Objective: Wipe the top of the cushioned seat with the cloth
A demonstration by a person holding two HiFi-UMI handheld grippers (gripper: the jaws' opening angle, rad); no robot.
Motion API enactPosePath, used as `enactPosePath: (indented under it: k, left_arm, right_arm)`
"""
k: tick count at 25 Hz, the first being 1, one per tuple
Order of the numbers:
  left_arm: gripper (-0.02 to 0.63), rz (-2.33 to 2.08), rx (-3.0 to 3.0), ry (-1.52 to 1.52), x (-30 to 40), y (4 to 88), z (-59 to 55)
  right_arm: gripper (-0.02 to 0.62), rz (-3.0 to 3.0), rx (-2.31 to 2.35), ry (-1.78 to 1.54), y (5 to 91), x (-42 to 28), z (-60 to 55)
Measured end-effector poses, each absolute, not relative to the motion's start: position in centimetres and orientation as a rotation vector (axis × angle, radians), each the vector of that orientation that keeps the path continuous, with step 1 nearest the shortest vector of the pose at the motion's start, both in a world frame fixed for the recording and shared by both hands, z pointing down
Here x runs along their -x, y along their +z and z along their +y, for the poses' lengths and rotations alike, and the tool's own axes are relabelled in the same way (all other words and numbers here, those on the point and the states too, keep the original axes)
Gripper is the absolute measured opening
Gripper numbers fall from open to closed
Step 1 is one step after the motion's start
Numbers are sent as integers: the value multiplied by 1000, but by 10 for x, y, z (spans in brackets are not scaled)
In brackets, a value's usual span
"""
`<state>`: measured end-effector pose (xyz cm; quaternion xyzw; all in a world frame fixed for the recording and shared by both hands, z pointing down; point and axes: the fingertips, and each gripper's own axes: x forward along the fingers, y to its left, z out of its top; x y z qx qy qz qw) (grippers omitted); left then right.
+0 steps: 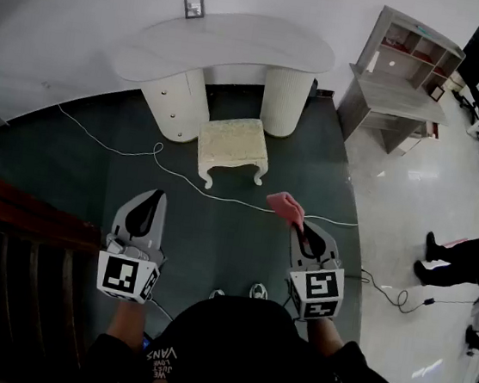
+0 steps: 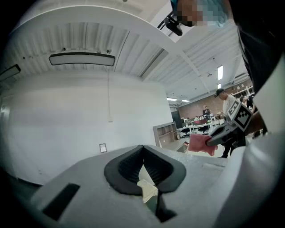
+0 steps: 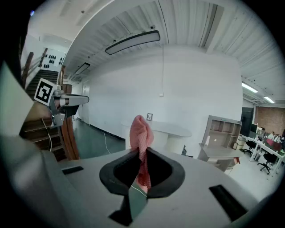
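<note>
**Left gripper** (image 1: 157, 195) (image 2: 142, 150): in your left hand, over the dark floor (image 1: 78, 166) and well short of the seat. Its pads are pressed together at the tip with nothing between them. A pale scrap shows through the slot below the pads, and you cannot tell what it is.

**Right gripper** (image 1: 299, 226) (image 3: 141, 152): in your right hand, level with the left one. Its jaws are clamped on the cloth.

**Cloth** (image 1: 285, 204) (image 3: 141, 133): pink and bunched. It is pinched low down, and the free end stands up past the jaw tips. In the head view the clamped part is hidden inside the jaws.

**Cushioned seat** (image 1: 233, 145): a cream stool on curved legs. It stands ahead of both grippers and apart from them, just before the white desk (image 1: 231, 48). Its top hides the rear legs.

**Cable** (image 1: 140, 155): white, trailing across the floor just in front of the seat.

**Shelf unit** (image 1: 406, 72): grey, to the right of the desk. Its contents are too small to make out.

**Person** (image 1: 460, 261): at the right edge. Only legs and dark shoes show, and the rest is cut off.

**Staircase** (image 1: 17, 237): dark wood at the lower left, mostly lost in shadow.

**Your own body**: it covers the lower centre, and only your shoe tips (image 1: 236, 292) show.
</note>
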<state>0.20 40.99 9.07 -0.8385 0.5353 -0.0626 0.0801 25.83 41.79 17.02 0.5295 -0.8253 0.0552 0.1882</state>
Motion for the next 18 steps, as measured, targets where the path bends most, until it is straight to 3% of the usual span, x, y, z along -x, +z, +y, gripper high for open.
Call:
enactPosePath:
  k: [18]
  left_arm:
    - [18,1498,2626,-202,-8,121,447]
  right_arm:
    - [31,-2408,-1401,104,163,-191,433]
